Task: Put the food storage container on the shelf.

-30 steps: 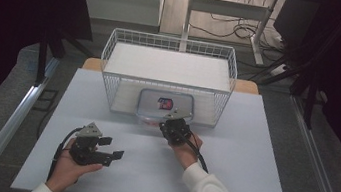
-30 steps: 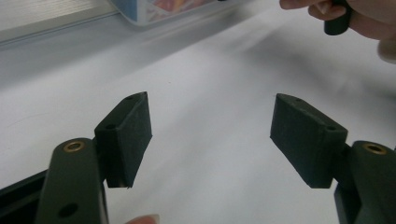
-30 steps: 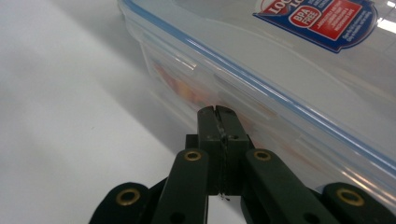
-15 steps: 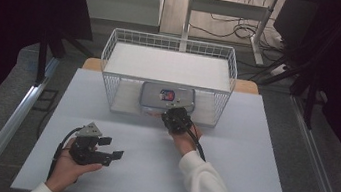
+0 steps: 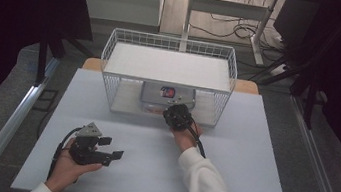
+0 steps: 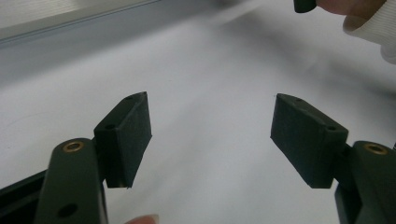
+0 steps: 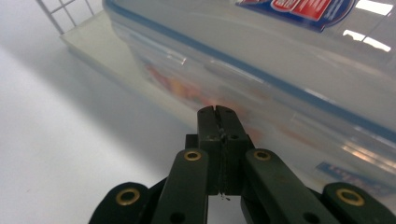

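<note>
A clear plastic lidded container (image 5: pixel 167 94) with a blue rim and a red-blue label sits on the lower board of a white wire rack (image 5: pixel 173 43). My right gripper (image 5: pixel 173 108) is shut, with nothing between its jaws. In the right gripper view its tip (image 7: pixel 217 110) is at the container's near side wall (image 7: pixel 261 60); contact is hard to judge. My left gripper (image 5: pixel 113 148) rests in a hand on the table's near left. It is open, and its two pads (image 6: pixel 126 133) stand wide apart over the bare white surface.
The rack stands at the back middle of the white table (image 5: pixel 251 153), with a flat upper shelf (image 5: pixel 167 66) over the container. The rack's lower board (image 7: pixel 100 46) and wire side (image 7: pixel 70 14) lie left of the container in the right gripper view. Metal rails run along both sides of the table.
The container has slid farther back under the rack's upper shelf. My right gripper moved forward behind it. The left gripper has stayed put.
</note>
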A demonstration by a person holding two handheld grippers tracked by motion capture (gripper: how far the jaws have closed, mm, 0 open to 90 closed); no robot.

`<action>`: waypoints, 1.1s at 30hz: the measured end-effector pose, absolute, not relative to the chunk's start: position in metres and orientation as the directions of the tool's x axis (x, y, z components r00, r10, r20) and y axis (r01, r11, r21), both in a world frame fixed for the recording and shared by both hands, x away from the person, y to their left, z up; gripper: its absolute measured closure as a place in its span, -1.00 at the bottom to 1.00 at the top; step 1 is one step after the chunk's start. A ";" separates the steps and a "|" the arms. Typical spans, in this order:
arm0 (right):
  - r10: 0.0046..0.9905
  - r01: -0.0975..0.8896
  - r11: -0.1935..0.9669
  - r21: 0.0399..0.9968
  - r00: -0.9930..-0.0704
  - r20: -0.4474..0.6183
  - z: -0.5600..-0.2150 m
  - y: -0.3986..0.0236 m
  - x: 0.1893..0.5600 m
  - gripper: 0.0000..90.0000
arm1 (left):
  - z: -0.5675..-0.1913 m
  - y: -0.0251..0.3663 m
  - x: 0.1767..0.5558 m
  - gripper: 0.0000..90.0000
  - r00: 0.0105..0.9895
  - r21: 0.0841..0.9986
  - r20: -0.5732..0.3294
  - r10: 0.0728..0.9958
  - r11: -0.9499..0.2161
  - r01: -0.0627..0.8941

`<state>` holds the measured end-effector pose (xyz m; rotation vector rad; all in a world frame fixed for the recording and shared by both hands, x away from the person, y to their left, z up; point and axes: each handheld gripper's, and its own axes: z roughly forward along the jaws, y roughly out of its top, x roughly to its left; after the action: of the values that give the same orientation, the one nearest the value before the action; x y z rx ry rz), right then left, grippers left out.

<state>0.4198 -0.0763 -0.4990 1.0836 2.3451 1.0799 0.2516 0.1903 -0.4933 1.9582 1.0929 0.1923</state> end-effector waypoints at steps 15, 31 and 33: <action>0.659 0.441 0.452 0.775 -0.751 0.044 -0.476 -0.153 0.341 0.97 | -0.496 0.191 0.255 -0.37 0.584 0.740 -0.260 0.769 -0.229 0.632; 0.724 0.509 0.391 0.767 -0.684 0.085 -0.475 -0.264 0.275 0.95 | -0.496 0.196 0.256 -0.37 0.572 0.743 -0.249 0.782 -0.225 0.631; 0.740 0.524 0.373 0.766 -0.665 0.095 -0.476 -0.270 0.271 0.95 | -0.496 0.195 0.256 -0.38 0.574 0.742 -0.247 0.781 -0.228 0.630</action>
<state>0.2712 -0.2705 -0.4761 1.1210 2.3708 1.1749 0.2565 0.1949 -0.4958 1.9466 1.1326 0.2215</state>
